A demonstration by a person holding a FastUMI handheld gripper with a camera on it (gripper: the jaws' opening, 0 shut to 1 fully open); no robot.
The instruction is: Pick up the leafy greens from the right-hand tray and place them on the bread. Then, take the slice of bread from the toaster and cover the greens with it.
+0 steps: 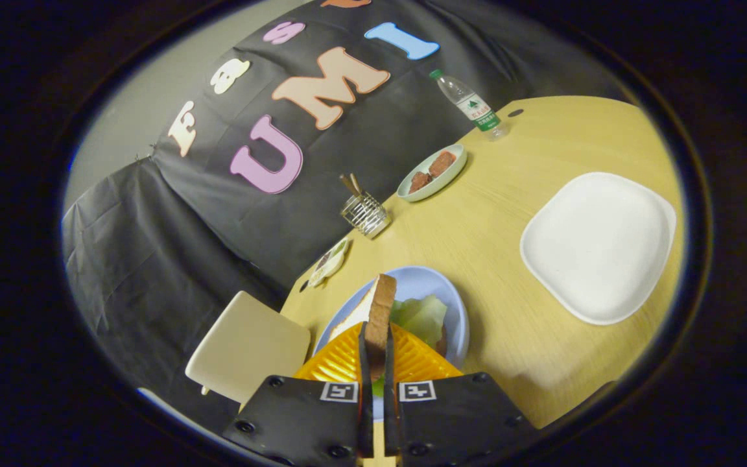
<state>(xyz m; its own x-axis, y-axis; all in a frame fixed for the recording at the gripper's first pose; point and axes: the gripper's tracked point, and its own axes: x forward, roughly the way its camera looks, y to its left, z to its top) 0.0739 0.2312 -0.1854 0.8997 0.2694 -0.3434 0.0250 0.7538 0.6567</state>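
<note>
Bread slice point(379, 310) pinched edge-on between jaws | above leafy greens point(423, 316) | blue plate point(454, 305)

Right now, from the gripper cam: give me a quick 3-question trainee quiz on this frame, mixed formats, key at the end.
1. True or false: the gripper is shut on the bread slice, held edge-up between the jaws.
2. Multiple choice: what lies on the blue plate under the held slice? A) brown meat pieces B) leafy greens C) a water bottle
3. Fill in: the white tray on the wooden table holds ____.

Key:
1. True.
2. B: the leafy greens sit on the blue plate; the meat pieces are in the small oval dish further off.
3. Nothing.
</note>
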